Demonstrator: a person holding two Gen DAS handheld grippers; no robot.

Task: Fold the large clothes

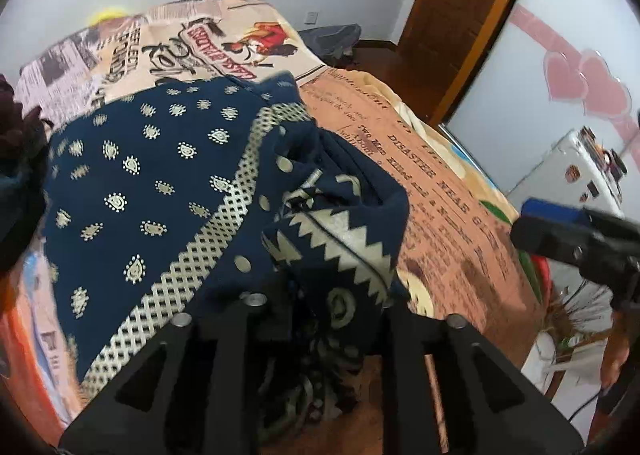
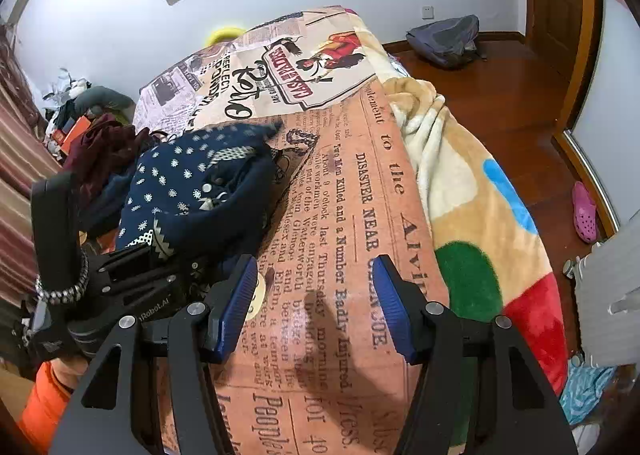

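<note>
A navy garment with cream paisley dots and lattice and zigzag trim lies bunched on the newspaper-print bed cover. My left gripper is shut on a folded edge of the garment, which hides its fingertips. In the right wrist view the garment sits at the left with the left gripper against it. My right gripper is open and empty, its blue pads above the bare bed cover. The right gripper also shows in the left wrist view.
A pile of dark clothes lies behind the garment. A plush blanket hangs over the bed's right side. A backpack and a pink shoe are on the wooden floor. A white appliance stands at the right.
</note>
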